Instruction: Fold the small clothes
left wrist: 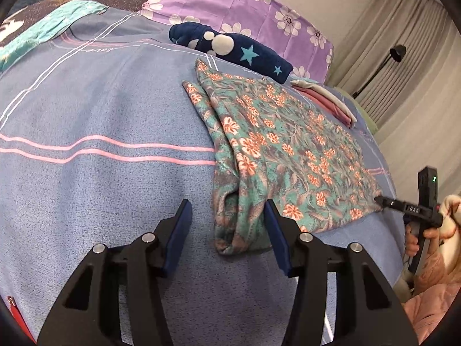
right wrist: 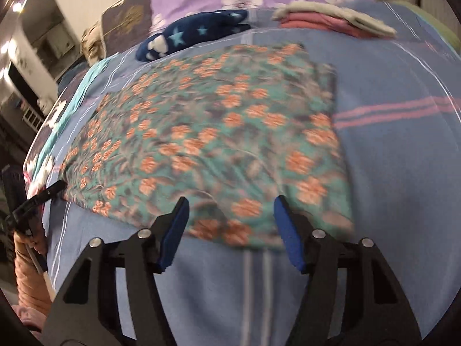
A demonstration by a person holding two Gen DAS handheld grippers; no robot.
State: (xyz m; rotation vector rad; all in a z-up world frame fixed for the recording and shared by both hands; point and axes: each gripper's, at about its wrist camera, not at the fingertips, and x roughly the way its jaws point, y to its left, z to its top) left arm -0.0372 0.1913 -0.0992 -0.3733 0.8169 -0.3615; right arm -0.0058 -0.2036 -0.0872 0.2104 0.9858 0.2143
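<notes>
Flanking floral garment (left wrist: 288, 150), seemingly: parted hand-held grippers (left wrist: 227, 213).

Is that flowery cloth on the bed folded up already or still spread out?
Mostly spread out: the flowery cloth lies flat on the bed, with only its left edge bunched into loose folds.

Blue striped bed (left wrist: 100, 121) bears floral garment (left wrist: 288, 144), navy roll (left wrist: 230, 49), pink stack (left wrist: 325, 98).

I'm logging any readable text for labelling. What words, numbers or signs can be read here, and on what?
"DAS": small white letters, not sharp, on the black right gripper seen from the left wrist view.
Script word on the blue bedsheet, near its white lines: too distorted to read.
Nothing readable on the floral garment, nor in the blurred right wrist view.
</notes>
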